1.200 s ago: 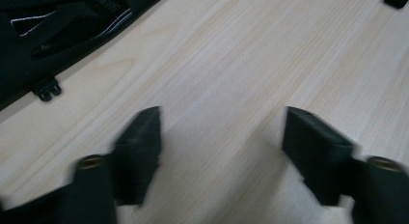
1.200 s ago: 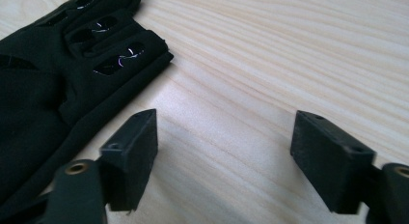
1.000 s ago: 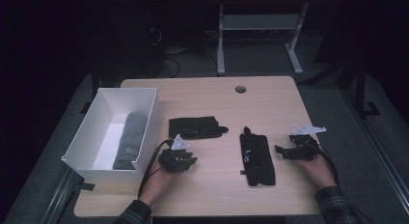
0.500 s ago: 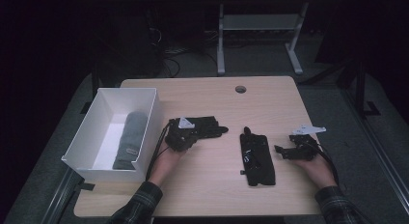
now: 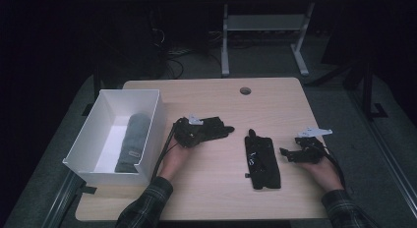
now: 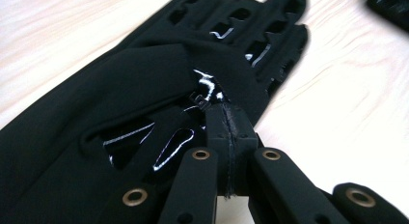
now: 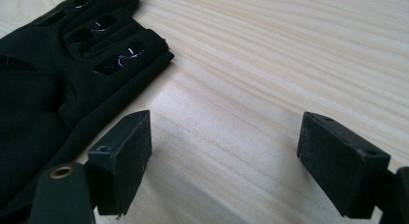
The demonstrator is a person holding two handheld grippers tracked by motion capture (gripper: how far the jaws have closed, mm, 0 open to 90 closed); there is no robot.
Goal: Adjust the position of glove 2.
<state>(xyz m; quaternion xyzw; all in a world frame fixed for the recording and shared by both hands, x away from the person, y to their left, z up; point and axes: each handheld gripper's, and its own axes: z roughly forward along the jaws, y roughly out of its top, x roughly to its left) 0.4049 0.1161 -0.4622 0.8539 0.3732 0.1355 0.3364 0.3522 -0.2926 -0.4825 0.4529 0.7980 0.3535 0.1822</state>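
Observation:
Two black fingerless gloves lie on the wooden table [image 5: 206, 90]. The left glove [image 5: 216, 128] [image 6: 96, 103] is at the middle. My left gripper [image 5: 200, 133] [image 6: 226, 119] rests on its near end, and its jaws are pressed together on the fabric by the wrist opening. The other glove [image 5: 262, 161] [image 7: 43, 74] lies lengthwise to the right. My right gripper [image 5: 288, 155] [image 7: 226, 139] sits on the table just right of it. It is open, with bare wood between its jaws.
A white open box [image 5: 147, 134] stands at the table's left and holds a grey rolled cloth [image 5: 134, 142]. A cable hole [image 5: 245, 91] sits near the far edge. Desk legs and cables lie on the dark floor beyond.
My left gripper has moved forward from the near part of the table onto the left glove. The right gripper and the other glove have stayed put.

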